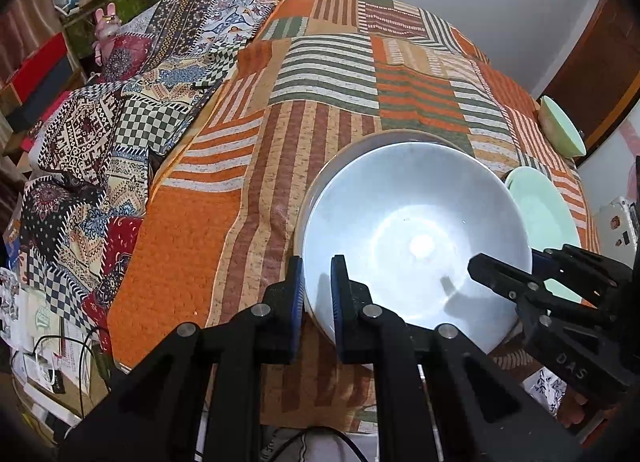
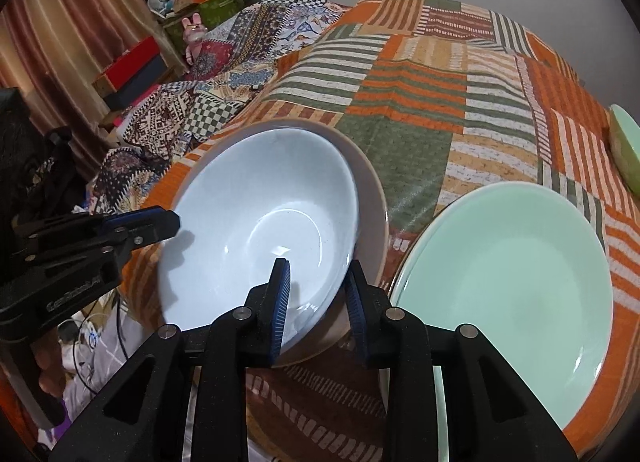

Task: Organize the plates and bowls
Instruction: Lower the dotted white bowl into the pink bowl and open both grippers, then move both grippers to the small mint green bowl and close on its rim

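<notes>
A pale blue bowl sits tilted over a beige plate on the striped bedspread. My left gripper straddles the bowl's near-left rim, one pad inside and one outside. My right gripper straddles the bowl's right rim in the same way; it also shows in the left wrist view. A mint green plate lies to the right of the bowl. A mint green bowl sits at the far right edge.
A patterned patchwork quilt is bunched along the left of the bed. Boxes and toys crowd shelves at the far left. Cables and papers lie on the floor below the bed's near edge.
</notes>
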{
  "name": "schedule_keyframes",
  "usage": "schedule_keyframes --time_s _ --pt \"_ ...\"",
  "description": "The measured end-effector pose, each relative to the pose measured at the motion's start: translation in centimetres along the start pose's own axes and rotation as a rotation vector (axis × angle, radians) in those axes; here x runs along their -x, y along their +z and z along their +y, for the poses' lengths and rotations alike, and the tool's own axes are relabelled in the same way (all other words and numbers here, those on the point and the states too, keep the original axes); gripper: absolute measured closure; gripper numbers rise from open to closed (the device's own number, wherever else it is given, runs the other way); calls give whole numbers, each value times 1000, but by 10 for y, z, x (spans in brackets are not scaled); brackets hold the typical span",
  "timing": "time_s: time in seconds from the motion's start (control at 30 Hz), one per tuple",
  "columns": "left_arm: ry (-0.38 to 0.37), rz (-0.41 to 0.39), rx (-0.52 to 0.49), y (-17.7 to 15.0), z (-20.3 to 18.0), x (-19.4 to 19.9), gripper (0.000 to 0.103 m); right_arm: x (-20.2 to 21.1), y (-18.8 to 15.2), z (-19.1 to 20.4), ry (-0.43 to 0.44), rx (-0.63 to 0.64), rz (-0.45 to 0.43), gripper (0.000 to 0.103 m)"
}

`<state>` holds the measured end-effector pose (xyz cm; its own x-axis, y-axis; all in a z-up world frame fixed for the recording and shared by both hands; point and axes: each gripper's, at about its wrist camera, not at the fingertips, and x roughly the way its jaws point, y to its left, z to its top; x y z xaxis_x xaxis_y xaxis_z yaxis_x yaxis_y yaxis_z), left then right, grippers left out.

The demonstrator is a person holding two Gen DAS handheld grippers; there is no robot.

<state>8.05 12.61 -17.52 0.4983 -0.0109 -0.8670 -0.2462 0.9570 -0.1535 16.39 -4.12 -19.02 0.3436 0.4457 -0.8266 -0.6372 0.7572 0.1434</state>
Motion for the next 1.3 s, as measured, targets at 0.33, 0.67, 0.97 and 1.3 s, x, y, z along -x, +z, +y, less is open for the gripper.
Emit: schedule_keyframes --time_s 0.33,0.67,0.97,1.3 --pt "15 2 -23 1 -4 0 92 8 2 -8 28 -30 2 75" --pt "-27 -42 -61 15 -29 24 92 46 7 -30 -15 -35 -113 60" --pt "-94 -137 -147 41 -92 53 77 88 0 -102 -51 -181 -200 59" --pt "-133 -173 -187 83 -166 37 50 127 -14 -216 -170 -385 -282 59"
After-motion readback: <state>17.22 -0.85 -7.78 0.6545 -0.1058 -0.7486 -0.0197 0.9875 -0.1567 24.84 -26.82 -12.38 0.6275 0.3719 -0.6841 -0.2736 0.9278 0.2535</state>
